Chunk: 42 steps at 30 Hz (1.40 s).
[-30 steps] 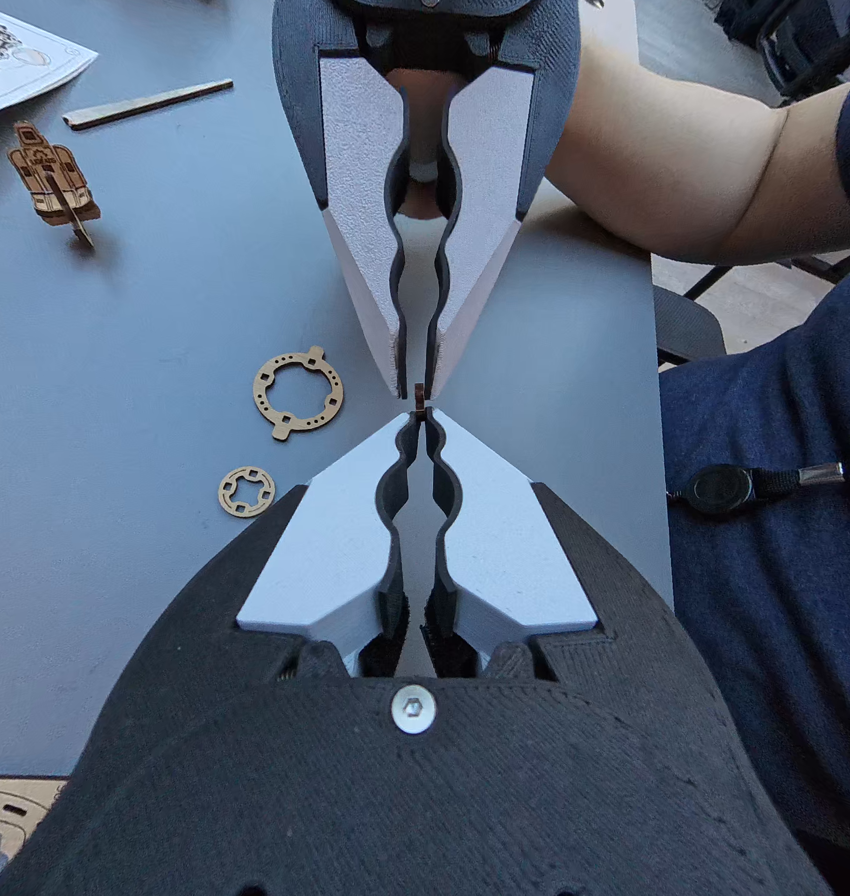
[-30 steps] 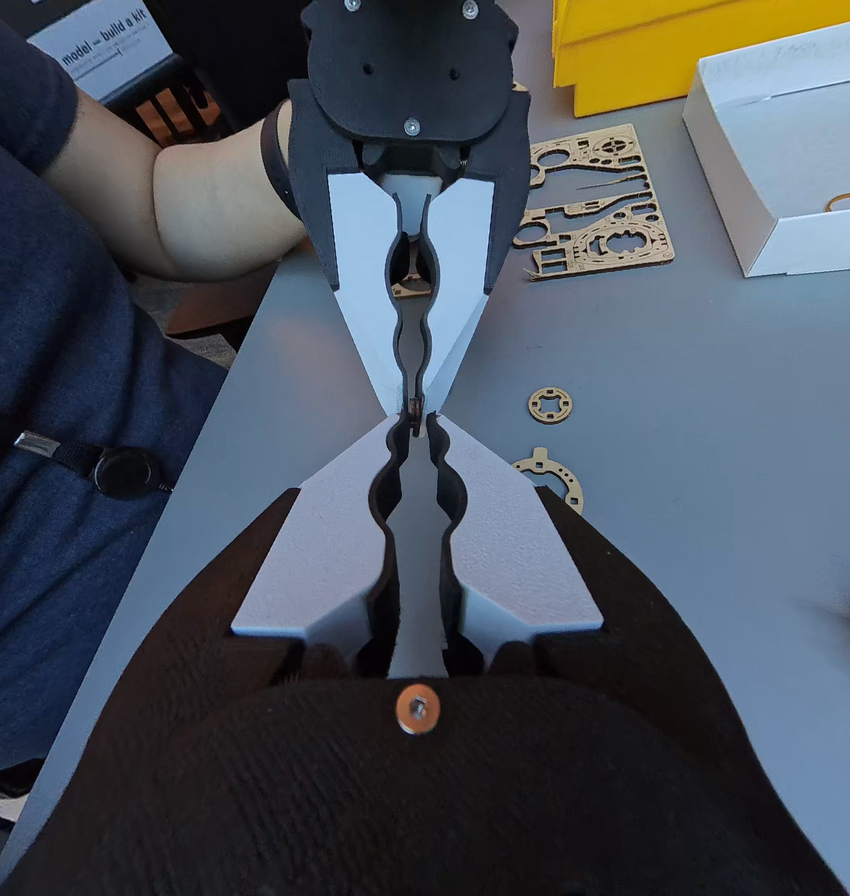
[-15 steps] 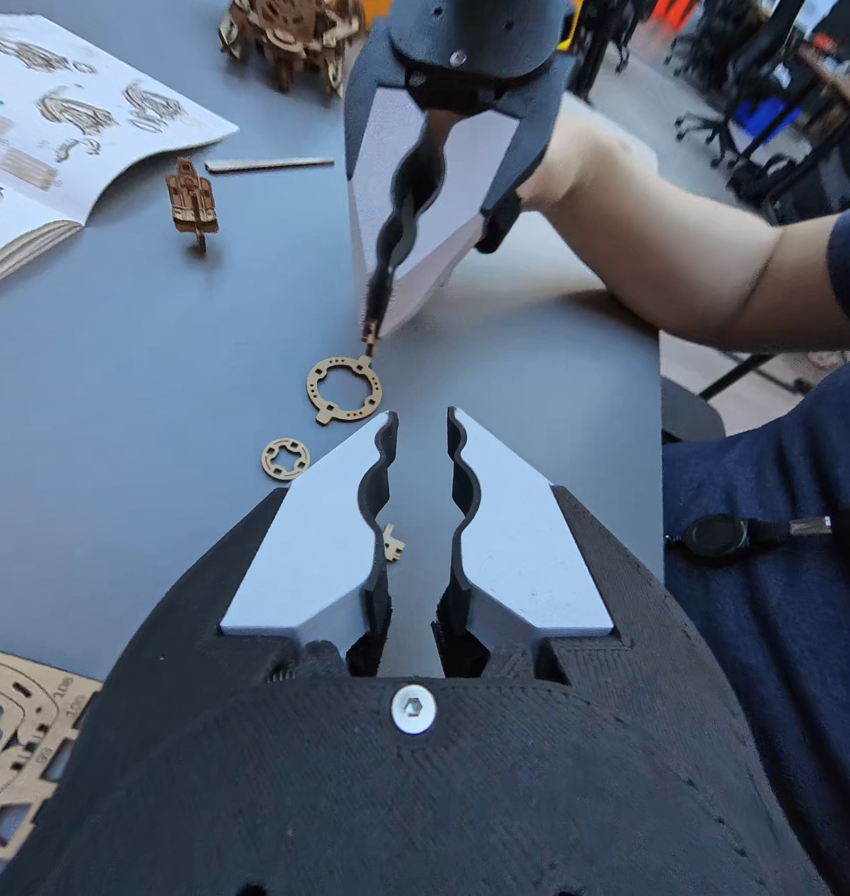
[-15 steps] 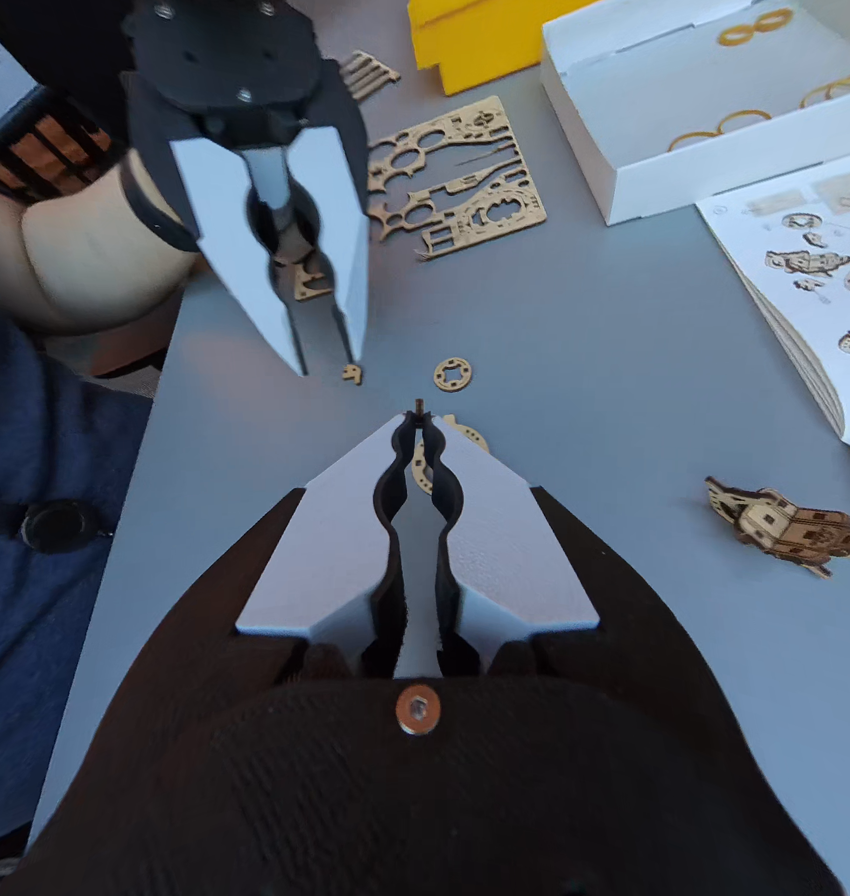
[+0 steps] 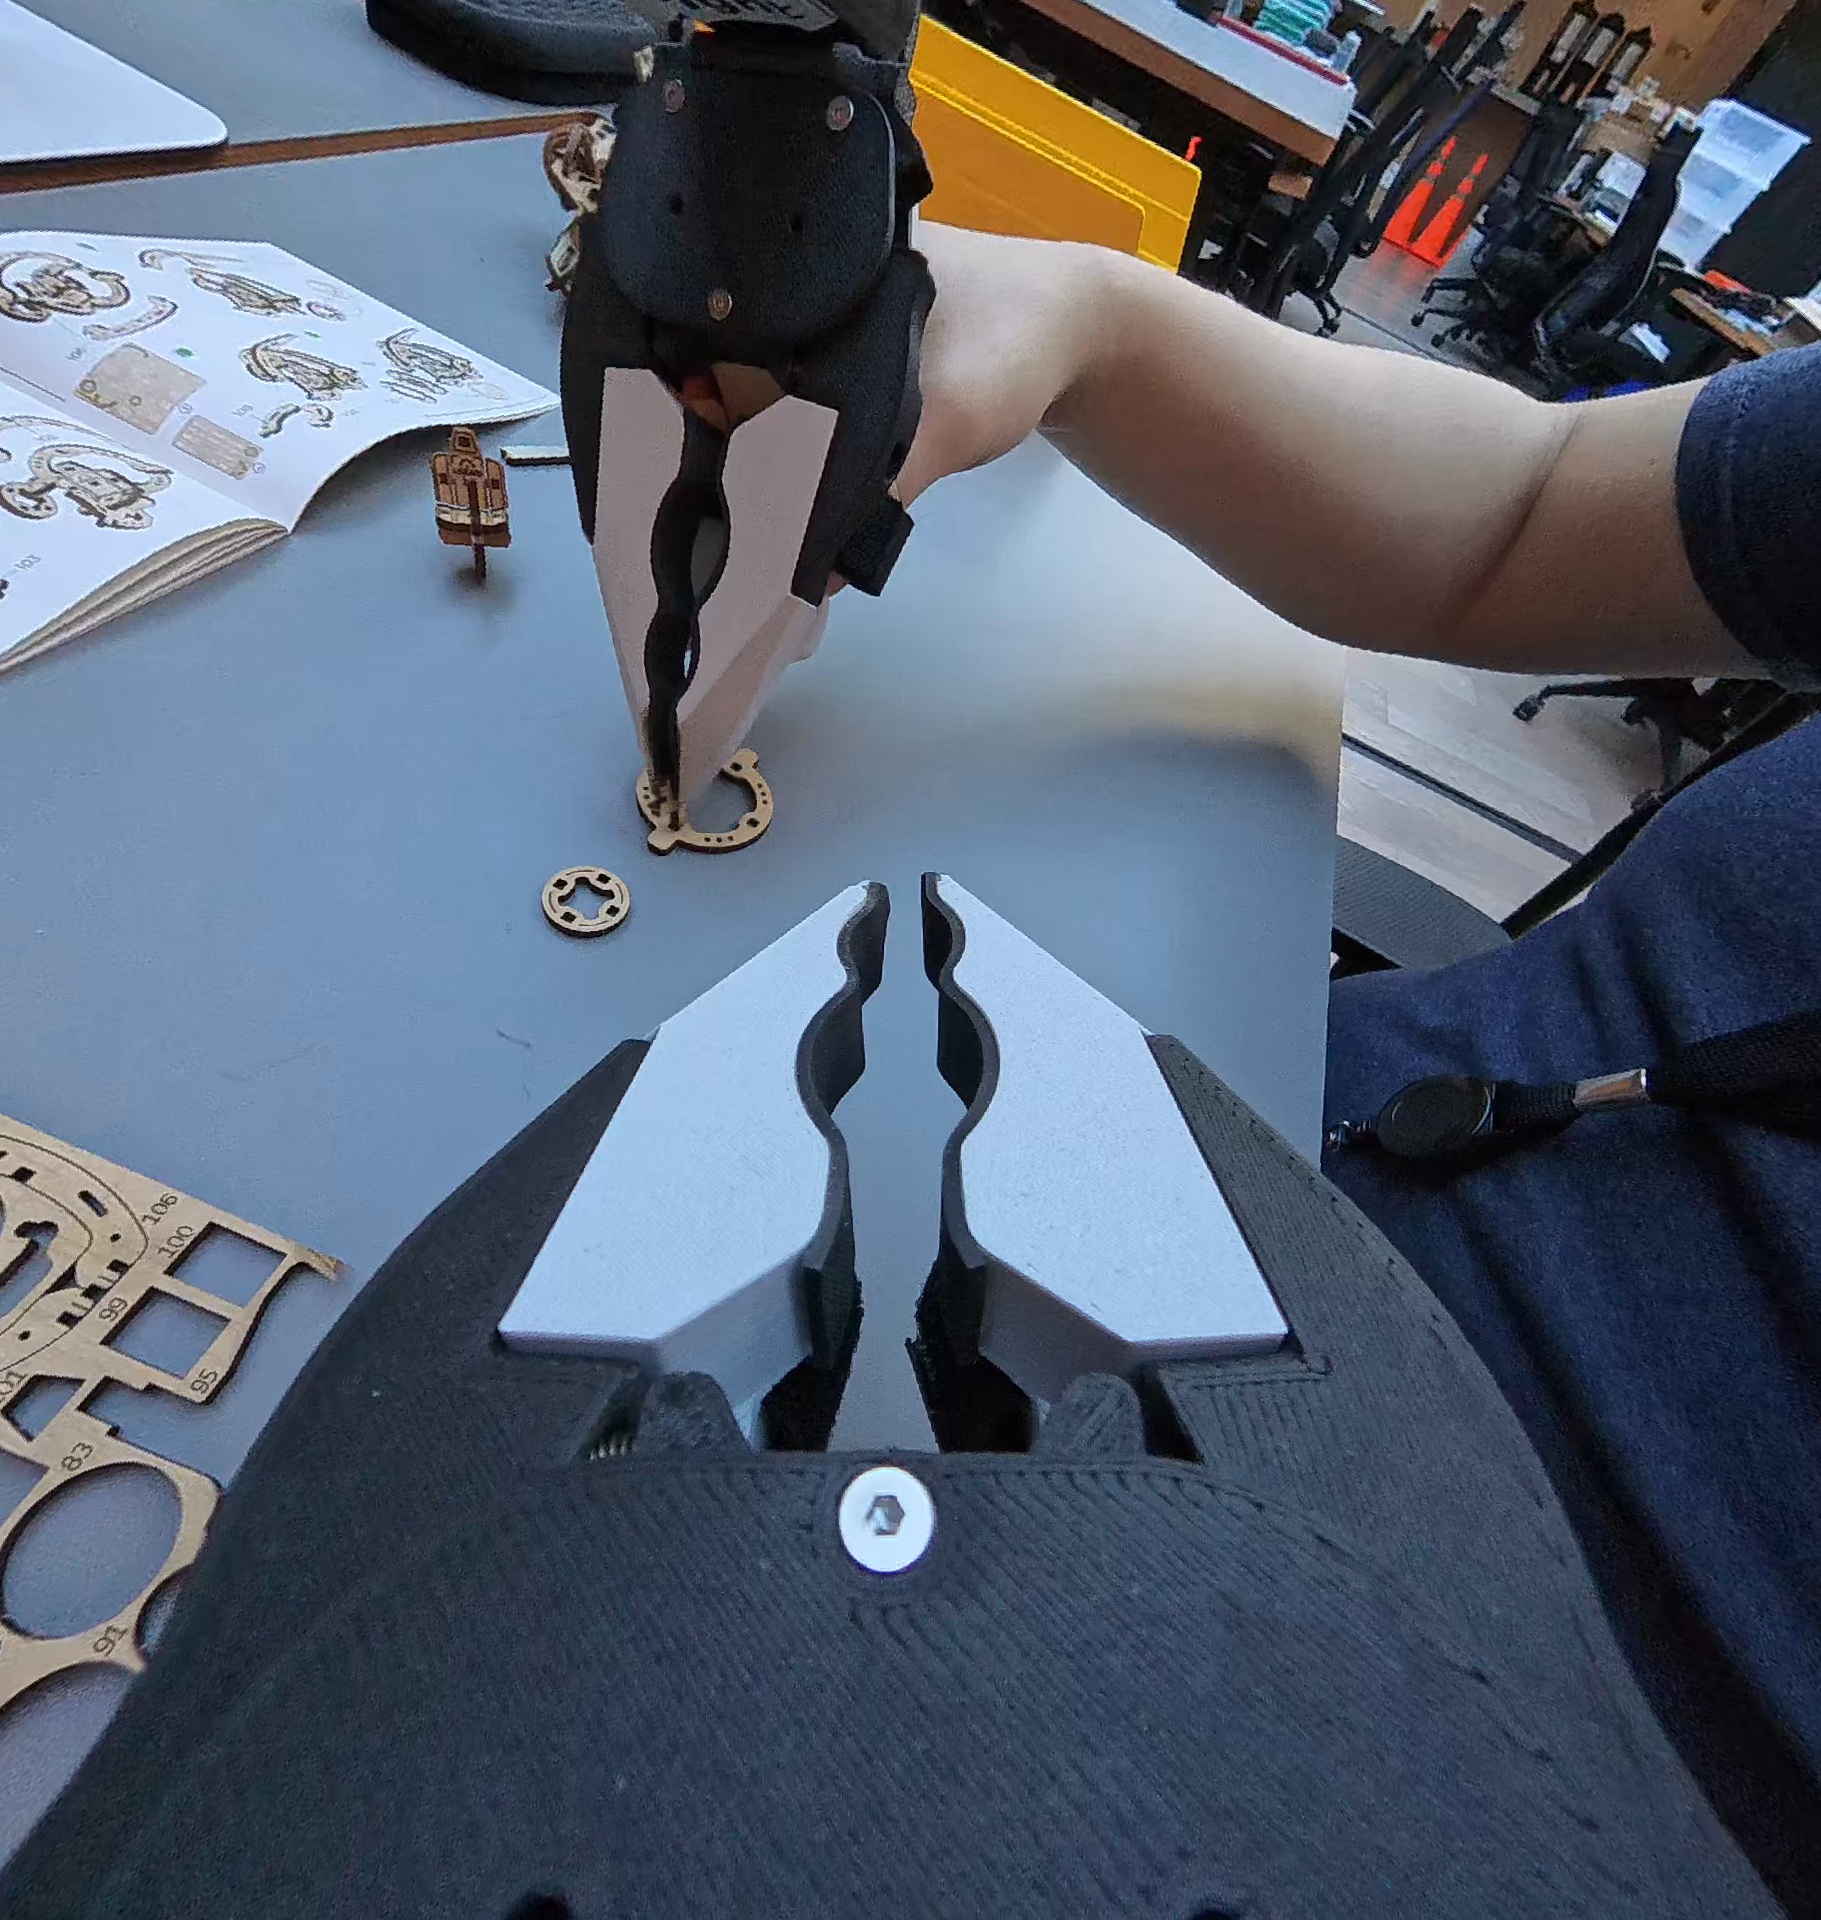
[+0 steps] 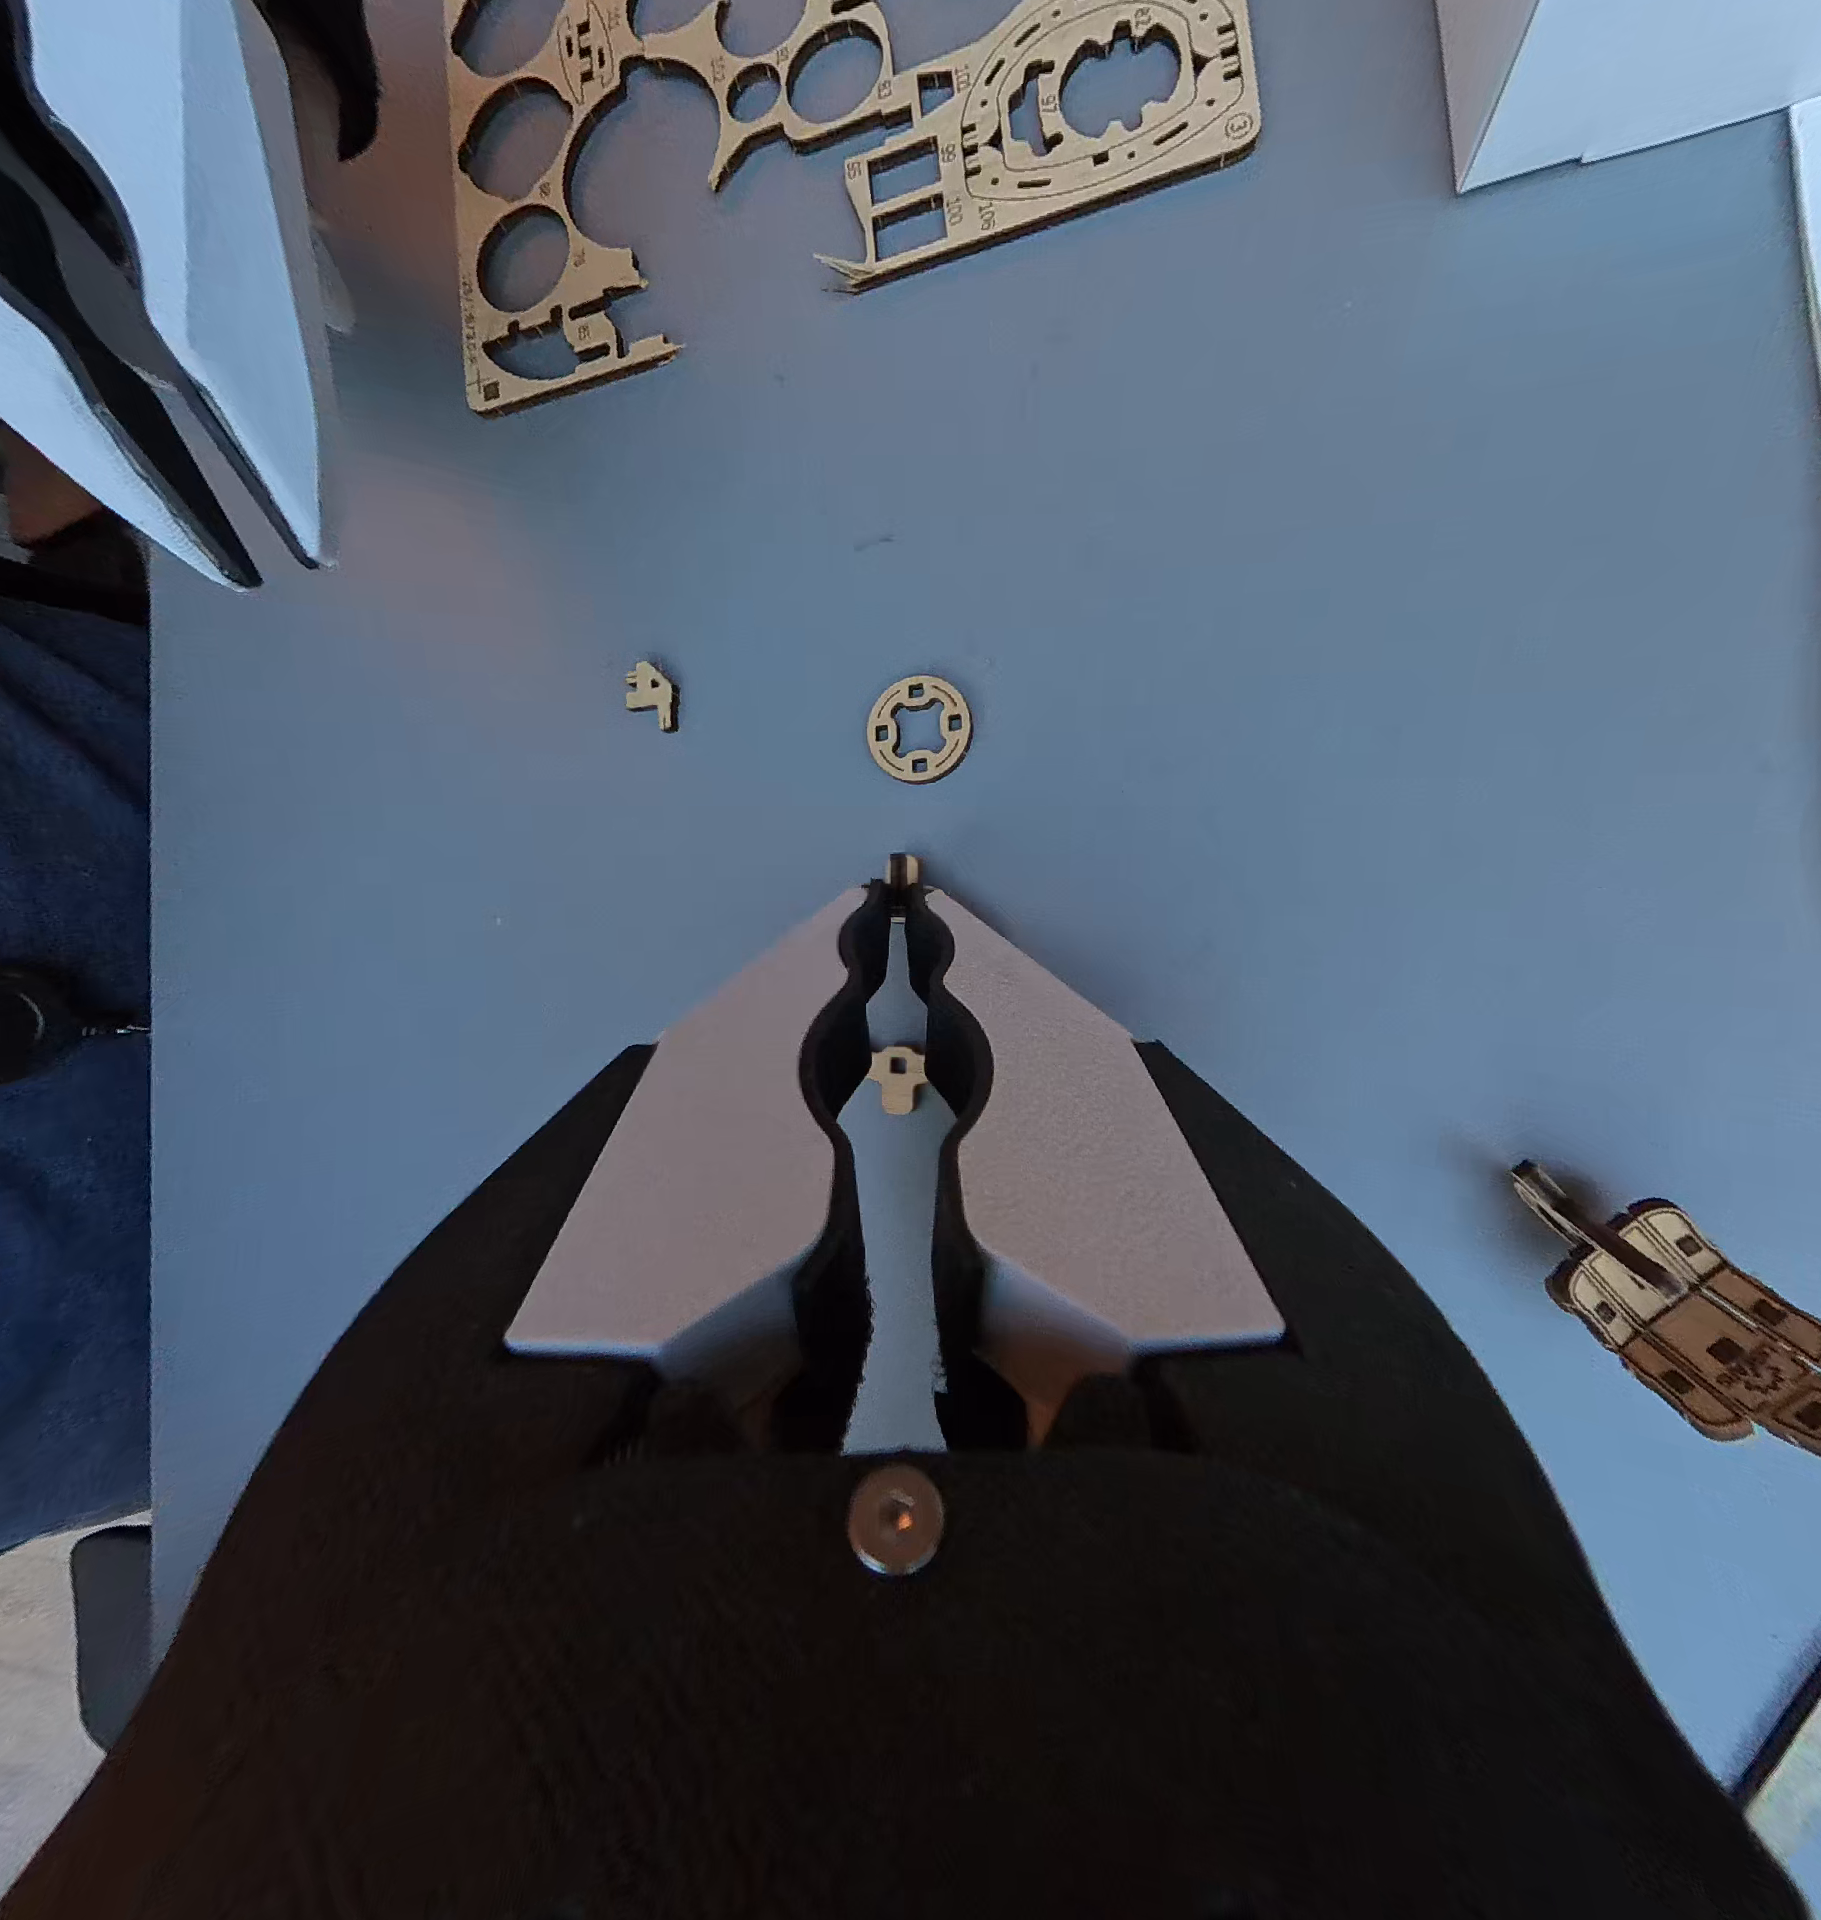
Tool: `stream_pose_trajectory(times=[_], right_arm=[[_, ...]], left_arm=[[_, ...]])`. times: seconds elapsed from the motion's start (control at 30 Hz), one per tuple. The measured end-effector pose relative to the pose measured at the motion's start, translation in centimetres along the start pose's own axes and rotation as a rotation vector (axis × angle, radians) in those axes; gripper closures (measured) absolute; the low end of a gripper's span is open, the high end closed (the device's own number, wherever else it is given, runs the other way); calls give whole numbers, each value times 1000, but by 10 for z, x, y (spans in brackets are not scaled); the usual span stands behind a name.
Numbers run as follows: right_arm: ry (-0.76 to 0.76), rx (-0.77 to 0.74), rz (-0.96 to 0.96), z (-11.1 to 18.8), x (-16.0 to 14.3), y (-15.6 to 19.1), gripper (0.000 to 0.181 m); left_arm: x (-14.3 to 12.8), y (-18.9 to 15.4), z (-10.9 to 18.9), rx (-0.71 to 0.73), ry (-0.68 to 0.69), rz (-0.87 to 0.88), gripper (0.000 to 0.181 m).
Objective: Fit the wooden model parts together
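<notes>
Small wooden peg (image 6: 902,871) pinched at jaws' tips — right gripper (image 6: 900,902).

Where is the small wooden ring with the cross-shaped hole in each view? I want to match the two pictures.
Left wrist view: the small ring lies flat on the grey table, left of centre, just beyond the left tool's tips.
Right wrist view: the ring is at centre, just beyond the right tool's tips.
Shared landmark: the small wooden model.
</notes>
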State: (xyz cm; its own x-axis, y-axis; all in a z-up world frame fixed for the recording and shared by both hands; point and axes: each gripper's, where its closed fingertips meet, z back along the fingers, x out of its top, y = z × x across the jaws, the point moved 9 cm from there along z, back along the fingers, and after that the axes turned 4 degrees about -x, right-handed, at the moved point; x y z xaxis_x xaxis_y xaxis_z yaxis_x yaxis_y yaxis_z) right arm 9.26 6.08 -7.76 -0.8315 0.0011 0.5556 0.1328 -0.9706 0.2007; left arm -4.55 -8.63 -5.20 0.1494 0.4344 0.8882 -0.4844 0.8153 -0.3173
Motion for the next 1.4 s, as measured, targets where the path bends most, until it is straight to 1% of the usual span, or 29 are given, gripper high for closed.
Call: stream_pose_trajectory(times=[0.3,0.5,0.7,0.9,1.17,1.4], right_arm=[[89,-20,49,-2,8,1,180],[194,-65,152,-4,17,7,180],[221,-69,168,-5,19,8,180],[264,-120,215,-6,22,13,180],[201,-217,283,-6,16,22,180],[98,-278,294,-5,6,27,180]], left_arm=[[1,-2,5,2,-6,-12,177],[2,-4,7,1,-15,-11,177],[2,-6,6,5,-11,-15,177],[4,-9,4,1,-7,-22,177],[6,-18,3,-2,-2,-37,177],[4,-24,4,2,-1,-33,177]])
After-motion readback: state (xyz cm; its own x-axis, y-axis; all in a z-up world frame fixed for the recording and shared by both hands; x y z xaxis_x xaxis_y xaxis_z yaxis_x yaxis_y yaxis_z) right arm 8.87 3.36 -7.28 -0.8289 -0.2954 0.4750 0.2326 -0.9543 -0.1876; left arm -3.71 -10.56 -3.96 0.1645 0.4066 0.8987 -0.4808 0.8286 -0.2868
